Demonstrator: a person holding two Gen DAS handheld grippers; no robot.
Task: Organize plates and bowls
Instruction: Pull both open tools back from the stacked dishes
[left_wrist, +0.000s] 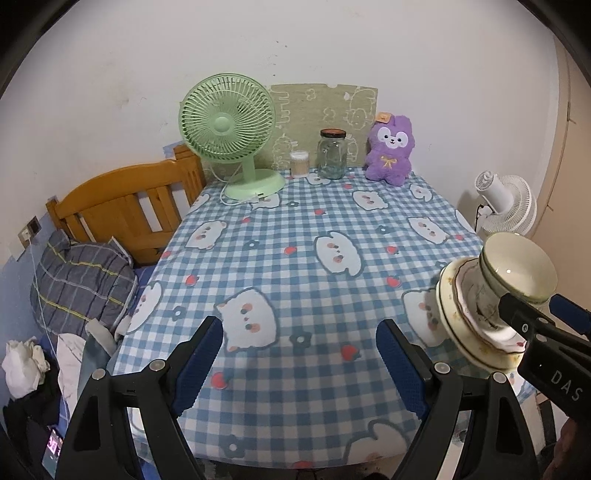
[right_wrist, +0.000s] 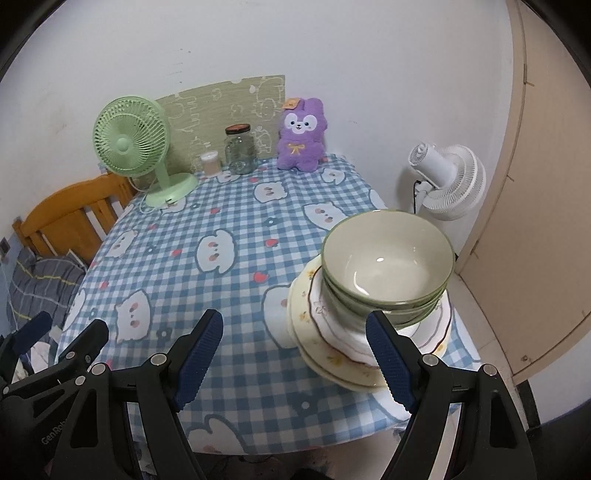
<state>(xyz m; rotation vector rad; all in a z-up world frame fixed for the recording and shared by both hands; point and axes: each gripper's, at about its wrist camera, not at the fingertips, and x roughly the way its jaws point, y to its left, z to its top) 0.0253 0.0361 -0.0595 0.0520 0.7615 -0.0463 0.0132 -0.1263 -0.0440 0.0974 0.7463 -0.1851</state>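
approach step: left gripper (left_wrist: 299, 354) and right gripper (right_wrist: 295, 354) jaws wide, empty. bowl stack (right_wrist: 388, 266) on plates (right_wrist: 332, 343) untouched. next: right closes on top bowl rim.

We count two fans, a green one (right_wrist: 129, 138) on the table (right_wrist: 236, 295) and a white one (right_wrist: 452, 177) beside it. One jar (right_wrist: 241, 149), one small container (right_wrist: 210, 163) and one plush toy (right_wrist: 301, 136) line the far edge. At the near corner we see one stack: about three bowls (right_wrist: 388, 254) on several plates (right_wrist: 332, 354), exact numbers hard to tell. Two grippers, left (left_wrist: 299, 363) and right (right_wrist: 295, 360), hang over the near edge.
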